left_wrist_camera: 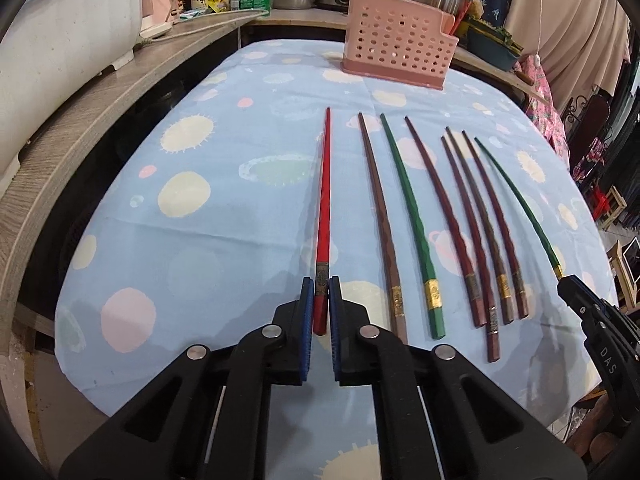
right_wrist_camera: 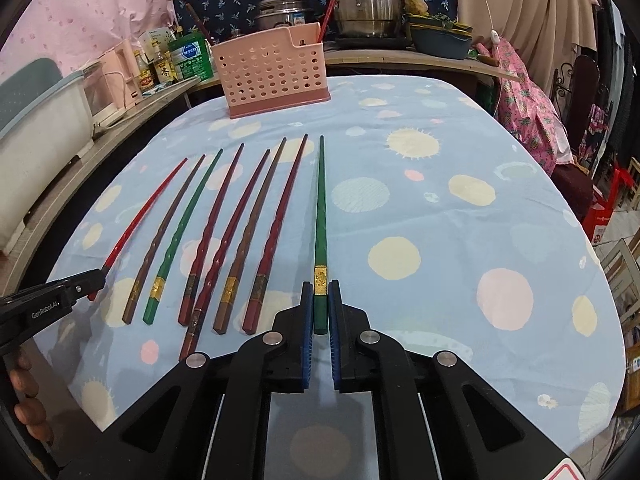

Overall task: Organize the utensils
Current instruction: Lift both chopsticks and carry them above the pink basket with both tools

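Note:
Several chopsticks lie side by side on a table under a blue spotted cloth (left_wrist_camera: 192, 240). My left gripper (left_wrist_camera: 321, 286) is shut on the thick end of the red chopstick (left_wrist_camera: 325, 192) at the left of the row. My right gripper (right_wrist_camera: 320, 290) is shut on the thick end of a green chopstick (right_wrist_camera: 321, 208) at the right of the row. Between them lie brown, dark red and another green chopstick (left_wrist_camera: 412, 220). A pink perforated utensil holder (left_wrist_camera: 396, 46) stands at the far edge of the table, with a red chopstick (right_wrist_camera: 327, 16) upright in its side pocket.
A wooden shelf (left_wrist_camera: 100, 112) runs along the left with a white appliance (left_wrist_camera: 60, 28), bottles and pots (right_wrist_camera: 366, 0) behind. A person's fingers (right_wrist_camera: 26, 384) hold the left gripper at the lower left. The table's right half (right_wrist_camera: 460, 220) bears only cloth.

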Motion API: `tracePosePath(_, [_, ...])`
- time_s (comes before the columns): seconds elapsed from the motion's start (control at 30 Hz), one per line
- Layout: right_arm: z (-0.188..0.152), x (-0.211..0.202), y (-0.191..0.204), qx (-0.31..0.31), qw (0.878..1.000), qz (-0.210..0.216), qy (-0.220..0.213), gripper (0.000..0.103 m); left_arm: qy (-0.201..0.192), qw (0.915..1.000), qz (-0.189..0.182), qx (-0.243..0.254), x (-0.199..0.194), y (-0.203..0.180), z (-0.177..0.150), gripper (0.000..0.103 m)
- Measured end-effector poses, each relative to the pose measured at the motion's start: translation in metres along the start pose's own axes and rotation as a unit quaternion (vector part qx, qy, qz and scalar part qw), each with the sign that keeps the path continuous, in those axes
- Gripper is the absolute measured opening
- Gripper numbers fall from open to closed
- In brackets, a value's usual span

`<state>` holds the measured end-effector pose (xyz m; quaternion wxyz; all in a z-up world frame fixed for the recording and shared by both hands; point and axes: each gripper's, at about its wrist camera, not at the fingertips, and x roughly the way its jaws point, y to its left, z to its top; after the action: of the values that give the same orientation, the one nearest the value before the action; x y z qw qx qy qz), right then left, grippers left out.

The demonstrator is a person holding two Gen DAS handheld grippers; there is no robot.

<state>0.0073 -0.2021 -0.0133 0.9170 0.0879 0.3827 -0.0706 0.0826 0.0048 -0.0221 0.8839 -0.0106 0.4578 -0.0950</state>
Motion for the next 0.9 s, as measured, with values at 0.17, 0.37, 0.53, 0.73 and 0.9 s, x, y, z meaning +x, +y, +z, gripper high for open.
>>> tracePosePath(0.17, [0.024,-0.023,-0.001,0.005,0.999,0.005,-0.037,0.007,-0.028,0.9995,-0.009,-0.008,-0.025,0.003,0.018,0.007])
tracePosePath(0.37, [0.070,-0.053,-0.007,0.018,0.995,0.021,-0.093,0.007,-0.070,0.9973,-0.019,-0.015,-0.055,0.006,0.053,0.007])
tracePosePath(0.53, [0.113,-0.066,-0.015,0.031,0.990,0.035,-0.134,0.007,-0.104,0.9940,-0.029,-0.021,-0.075,0.009,0.092,0.007])
tracePosePath(0.73, [0.154,-0.068,-0.020,0.039,0.986,0.044,-0.157,0.007,-0.133,0.9902,-0.033,-0.026,-0.087,0.008,0.137,0.007])
tracePosePath(0.9, [0.180,-0.061,-0.024,0.045,0.984,0.048,-0.164,0.007,-0.147,0.9883,-0.033,-0.024,-0.087,0.006,0.167,0.007])
